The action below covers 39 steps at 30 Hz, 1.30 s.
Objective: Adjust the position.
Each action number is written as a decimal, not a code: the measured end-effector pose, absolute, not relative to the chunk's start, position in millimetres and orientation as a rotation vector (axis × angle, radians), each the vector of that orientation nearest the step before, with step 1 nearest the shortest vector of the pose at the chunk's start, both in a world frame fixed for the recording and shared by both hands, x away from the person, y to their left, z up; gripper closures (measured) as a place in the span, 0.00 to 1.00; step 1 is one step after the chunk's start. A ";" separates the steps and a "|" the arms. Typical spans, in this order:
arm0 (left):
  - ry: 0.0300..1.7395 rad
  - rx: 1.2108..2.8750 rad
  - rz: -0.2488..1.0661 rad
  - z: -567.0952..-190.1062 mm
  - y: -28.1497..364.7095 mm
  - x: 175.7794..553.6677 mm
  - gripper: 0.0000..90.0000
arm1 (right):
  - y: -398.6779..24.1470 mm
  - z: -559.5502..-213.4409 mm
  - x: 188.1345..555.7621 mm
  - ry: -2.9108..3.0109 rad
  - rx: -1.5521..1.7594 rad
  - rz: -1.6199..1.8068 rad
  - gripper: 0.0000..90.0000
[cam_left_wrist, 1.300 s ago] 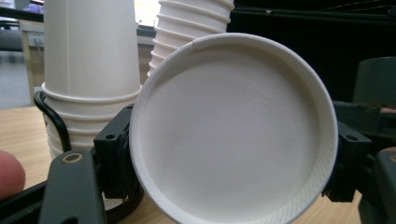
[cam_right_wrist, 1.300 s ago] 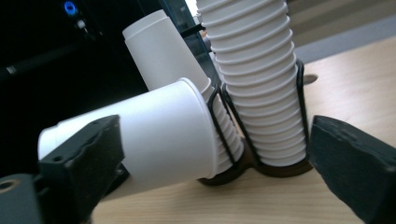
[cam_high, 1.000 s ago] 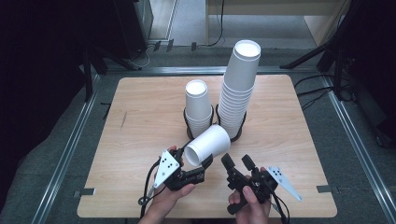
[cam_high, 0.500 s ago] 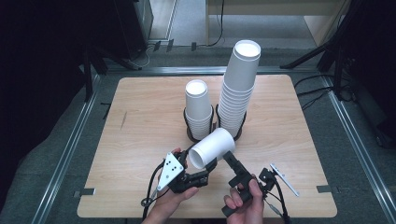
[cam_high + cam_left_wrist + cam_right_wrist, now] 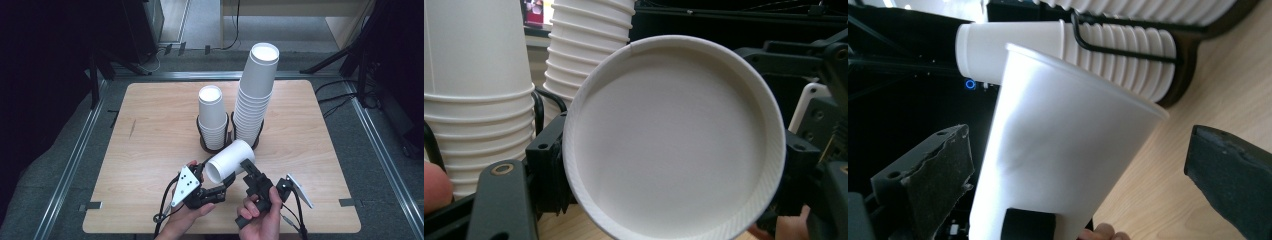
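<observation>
A single white paper cup (image 5: pixel 230 160) lies on its side above the table, mouth toward the stacks. My left gripper (image 5: pixel 216 176) is shut on its base end; in the left gripper view the cup's bottom (image 5: pixel 674 135) faces me between the two jaws. My right gripper (image 5: pixel 252 175) is beside the cup on the right. Its jaws have just been opening, and in the right gripper view they stand wide on either side of the cup (image 5: pixel 1058 150) without touching it. My right gripper's midpoint (image 5: pixel 1083 175) falls on the cup's wall.
Two stacks of white cups stand in black wire holders at the table's middle: a short stack (image 5: pixel 212 117) and a tall stack (image 5: pixel 255 95), just beyond the held cup. Bare wood table (image 5: pixel 150 140) lies to the left and right.
The right gripper has turned and moved in toward the cup, and its jaws have spread apart. The cup in the left gripper has shifted slightly right and up.
</observation>
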<state>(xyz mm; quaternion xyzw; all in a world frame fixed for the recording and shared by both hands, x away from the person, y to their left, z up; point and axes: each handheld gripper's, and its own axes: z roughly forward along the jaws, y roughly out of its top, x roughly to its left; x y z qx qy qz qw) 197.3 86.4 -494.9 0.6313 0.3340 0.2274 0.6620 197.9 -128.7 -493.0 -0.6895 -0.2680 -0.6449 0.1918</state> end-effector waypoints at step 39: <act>0.707 1.469 0.511 -497.8 75.6 191.8 0.27 | -115.0 -509.8 226.7 -0.562 -1.814 -1.712 0.04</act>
